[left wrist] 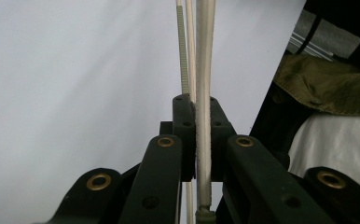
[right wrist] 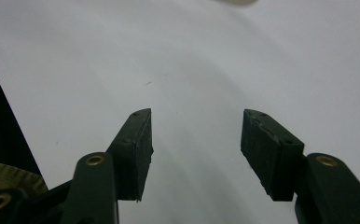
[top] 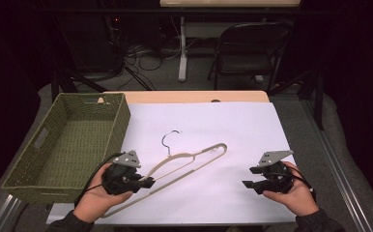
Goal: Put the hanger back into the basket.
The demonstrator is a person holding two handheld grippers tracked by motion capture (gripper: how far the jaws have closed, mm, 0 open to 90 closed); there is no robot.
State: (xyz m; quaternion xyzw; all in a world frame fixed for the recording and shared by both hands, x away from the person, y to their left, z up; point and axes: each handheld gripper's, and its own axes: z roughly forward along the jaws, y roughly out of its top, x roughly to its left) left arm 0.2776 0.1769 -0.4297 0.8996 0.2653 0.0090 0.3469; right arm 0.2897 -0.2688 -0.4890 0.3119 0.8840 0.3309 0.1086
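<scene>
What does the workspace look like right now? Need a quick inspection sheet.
Surface: table covered by a white sheet, flat.
Job's things: beige clothes hanger with a metal hook, lying on the sheet; lower arm clamped in the left claw.
Clutter: green woven basket at the table's left, nothing seen inside.
Grippers: left claw shut on the hanger; right claw open, over bare sheet, apart from the hanger.
Cables: a black cable trails from the left claw; tangled cables on the floor behind.
Surroundings: dark room, folding chair, table leg.
</scene>
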